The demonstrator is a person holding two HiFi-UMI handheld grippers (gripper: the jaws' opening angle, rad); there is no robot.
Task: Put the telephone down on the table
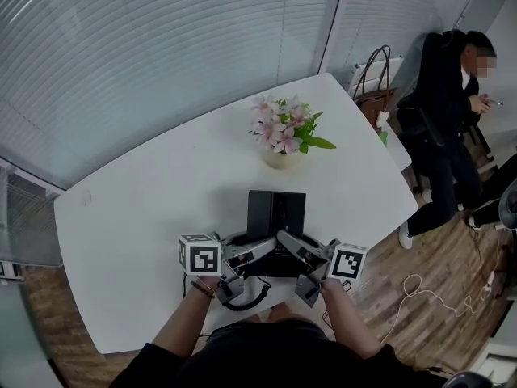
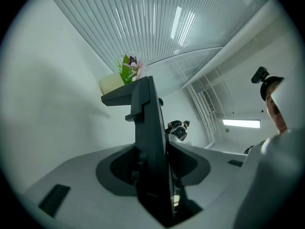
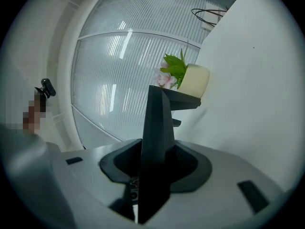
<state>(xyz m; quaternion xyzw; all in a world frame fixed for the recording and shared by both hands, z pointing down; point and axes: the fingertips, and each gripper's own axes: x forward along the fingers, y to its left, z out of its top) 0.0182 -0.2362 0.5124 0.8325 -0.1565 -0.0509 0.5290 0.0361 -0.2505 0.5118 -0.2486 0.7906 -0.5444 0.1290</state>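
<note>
The black telephone (image 1: 276, 221) hangs just above the near edge of the white table (image 1: 137, 217), held between both grippers. My left gripper (image 1: 260, 247) clamps its left side and my right gripper (image 1: 289, 244) its right side. A black coiled cord (image 1: 242, 297) loops below the phone by the table's front edge. In the left gripper view the telephone (image 2: 150, 142) stands as a dark slab pinched between the jaws of the left gripper (image 2: 153, 175). The right gripper view shows the same telephone (image 3: 155, 137) wedged in the right gripper (image 3: 153, 171).
A pot of pink flowers (image 1: 283, 132) stands on the table just beyond the phone. A seated person (image 1: 448, 111) and a brown bag (image 1: 376, 95) are at the far right. A white cable (image 1: 420, 293) lies on the wooden floor. Window blinds run behind the table.
</note>
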